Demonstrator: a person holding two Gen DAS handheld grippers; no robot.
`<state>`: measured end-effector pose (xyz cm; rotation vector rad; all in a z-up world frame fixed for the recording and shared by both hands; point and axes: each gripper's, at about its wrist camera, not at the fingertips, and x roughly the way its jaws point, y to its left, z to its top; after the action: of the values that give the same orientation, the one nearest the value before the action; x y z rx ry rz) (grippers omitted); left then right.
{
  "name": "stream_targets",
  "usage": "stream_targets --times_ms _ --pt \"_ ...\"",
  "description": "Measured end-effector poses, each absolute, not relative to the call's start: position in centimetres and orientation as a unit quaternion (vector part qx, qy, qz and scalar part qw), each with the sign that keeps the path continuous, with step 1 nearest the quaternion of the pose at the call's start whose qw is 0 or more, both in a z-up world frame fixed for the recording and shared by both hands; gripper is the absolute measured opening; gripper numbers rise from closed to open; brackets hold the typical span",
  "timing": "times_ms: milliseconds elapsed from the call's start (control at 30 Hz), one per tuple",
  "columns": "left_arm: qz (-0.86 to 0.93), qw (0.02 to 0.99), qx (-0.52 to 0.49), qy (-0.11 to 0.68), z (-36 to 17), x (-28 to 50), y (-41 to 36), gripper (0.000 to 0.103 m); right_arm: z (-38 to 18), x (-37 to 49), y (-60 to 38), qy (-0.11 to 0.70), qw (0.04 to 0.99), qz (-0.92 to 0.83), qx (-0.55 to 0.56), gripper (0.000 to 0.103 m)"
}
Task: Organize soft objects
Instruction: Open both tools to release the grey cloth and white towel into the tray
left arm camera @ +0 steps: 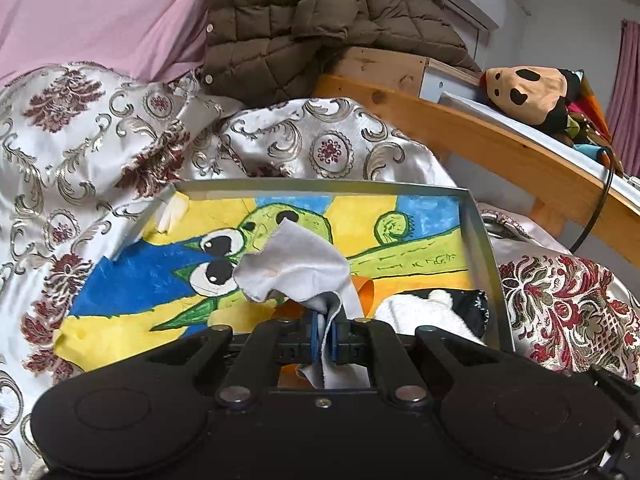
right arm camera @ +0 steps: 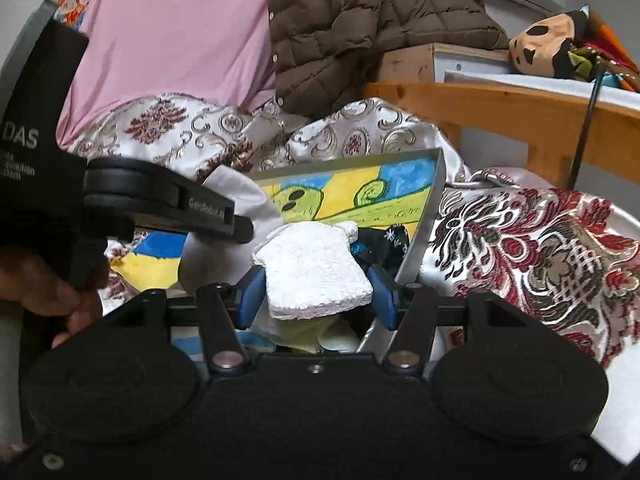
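Left gripper (left arm camera: 325, 336): jaws clamped on a thin grey cloth (left arm camera: 296, 264) above the painted tray (left arm camera: 480, 240); the loose end could snag.

Right gripper (right arm camera: 316, 296): jaws flank the white sponge (right arm camera: 316, 276), probably gripping; it could slip.

Beyond: brocade bedspread (left arm camera: 100, 152), brown jacket (left arm camera: 304, 20).

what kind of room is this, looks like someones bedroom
Most likely a bedroom. A wooden bed frame carries a stuffed toy, a patterned satin bedspread covers the surface, and a brown quilted jacket is heaped behind the metal tray.
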<state>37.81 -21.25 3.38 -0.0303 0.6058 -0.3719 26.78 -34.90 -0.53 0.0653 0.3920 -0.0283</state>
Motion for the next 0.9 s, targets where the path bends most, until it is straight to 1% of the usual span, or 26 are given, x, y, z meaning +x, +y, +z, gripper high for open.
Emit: stream_targets --times_ms 167,267,333,400,433,467,500,533,567,600,633,733,800,900 --pt "-0.173 0.929 -0.007 0.326 2.6 38.6 -21.8 0.01 -1.5 27.4 -33.9 0.205 0.978 -0.024 0.005 0.047" --pt "-0.169 0.927 -0.016 0.335 2.5 38.7 -21.5 0.016 -1.9 27.7 -33.5 0.206 0.978 -0.025 -0.006 0.047" --pt "-0.166 0.926 -0.023 0.339 2.6 38.6 -21.2 0.025 -2.0 27.7 -33.3 0.202 0.979 -0.028 -0.013 0.048" --pt "-0.156 0.927 -0.026 0.339 2.8 38.5 -20.9 0.044 -2.1 27.6 -33.4 0.196 0.98 -0.028 -0.017 0.052" --pt "-0.151 0.928 -0.027 0.338 2.9 38.4 -20.7 0.048 -2.0 27.6 -33.4 0.193 0.981 -0.029 -0.018 0.053" --pt "-0.144 0.93 -0.026 0.336 3.0 38.2 -20.5 0.056 -1.9 27.3 -33.5 0.19 0.981 -0.029 -0.019 0.057" --pt "-0.137 0.933 -0.025 0.333 3.1 38.0 -20.3 0.061 -1.8 27.0 -33.5 0.186 0.982 -0.029 -0.019 0.062" --pt "-0.132 0.934 -0.022 0.331 3.2 38.0 -20.2 0.063 -1.7 26.9 -33.4 0.182 0.983 -0.031 -0.021 0.066" --pt "-0.129 0.935 -0.019 0.33 3.2 37.8 -20.0 0.065 -1.5 26.5 -33.4 0.178 0.983 -0.033 -0.023 0.076" --pt "-0.126 0.936 -0.015 0.329 3.3 37.7 -19.9 0.068 -1.5 26.3 -33.4 0.173 0.984 -0.034 -0.026 0.08" --pt "-0.124 0.937 -0.013 0.327 3.4 37.6 -19.7 0.069 -1.3 26.1 -33.5 0.171 0.984 -0.033 -0.026 0.08" --pt "-0.116 0.941 -0.015 0.316 3.9 36.9 -19.0 0.076 -0.8 25.4 -33.8 0.163 0.986 -0.036 -0.014 0.083" --pt "-0.114 0.945 -0.018 0.307 4.4 36.4 -18.5 0.083 -0.3 24.6 -34.1 0.154 0.987 -0.037 -0.006 0.091" --pt "-0.112 0.951 -0.02 0.288 5.2 35.3 -17.9 0.089 0.4 23.6 -34.7 0.14 0.989 -0.043 0.006 0.094"
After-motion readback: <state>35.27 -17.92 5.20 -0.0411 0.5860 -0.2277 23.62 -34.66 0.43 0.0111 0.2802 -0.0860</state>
